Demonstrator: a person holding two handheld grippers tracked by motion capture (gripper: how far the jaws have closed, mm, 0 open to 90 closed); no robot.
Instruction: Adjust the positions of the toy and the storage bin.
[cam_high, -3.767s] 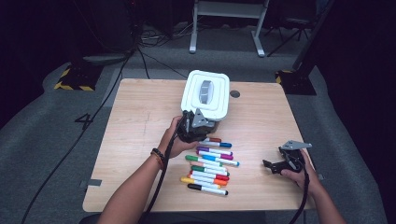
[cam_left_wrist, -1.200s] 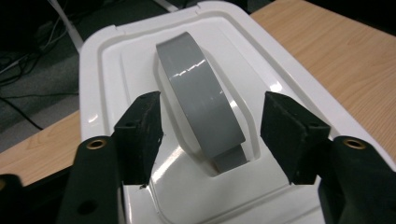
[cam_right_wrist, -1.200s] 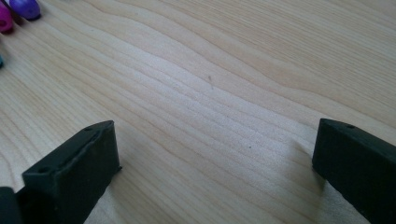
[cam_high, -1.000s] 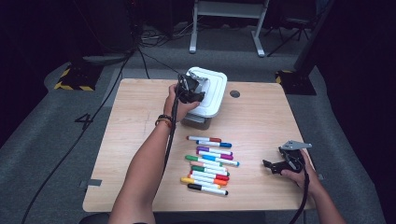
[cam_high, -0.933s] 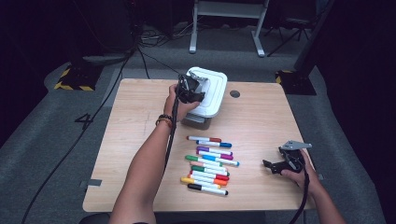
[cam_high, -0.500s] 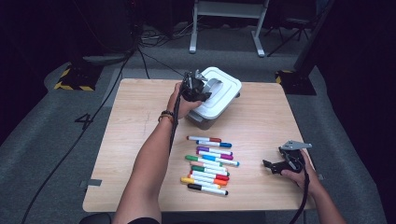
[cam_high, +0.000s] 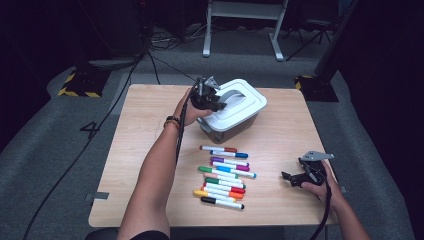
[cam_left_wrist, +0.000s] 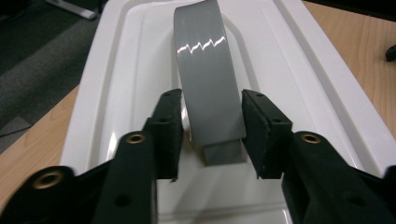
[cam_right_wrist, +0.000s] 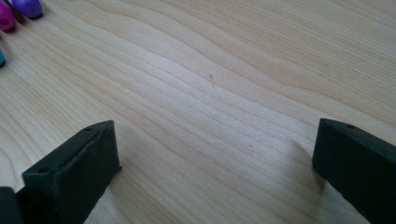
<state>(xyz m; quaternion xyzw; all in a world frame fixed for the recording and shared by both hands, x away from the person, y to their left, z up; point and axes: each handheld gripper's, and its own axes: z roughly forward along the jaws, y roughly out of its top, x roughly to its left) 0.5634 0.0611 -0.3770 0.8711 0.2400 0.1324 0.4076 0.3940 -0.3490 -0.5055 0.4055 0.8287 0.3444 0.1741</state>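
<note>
Box (cam_high: 235, 107), white plastic, lidded, with a grey handle (cam_left_wrist: 210, 79) arched across the lid: standing at the far middle of the tabletop (cam_high: 150, 135), turned at an angle to the tabletop's edges and apparently tipped, its left end raised.

Left of the box: a bare stretch of light wood, crossed by the person's left forearm, which reaches in from the near edge; a dark band sits at the wrist.

At the box's left end: left tool (cam_high: 209, 96), black, cable trailing back along the forearm. In the left gripper view its jaws stand one on each side of the near end of the grey handle, the pads against the handle's edges, clamped on it. The jaws have just been opening a little, with the handle between them.

In front of the box, toward the person: markers (cam_high: 222, 175), about ten, caps in red, blue, purple, green, yellow and black, laid side by side in a loose column, none touching the box.

Right of the box and nearer the person: right tool (cam_high: 291, 178), held in the right hand (cam_high: 320, 187) low over bare wood, well apart from box and markers. Its jaws stand wide apart with nothing between them.
</note>
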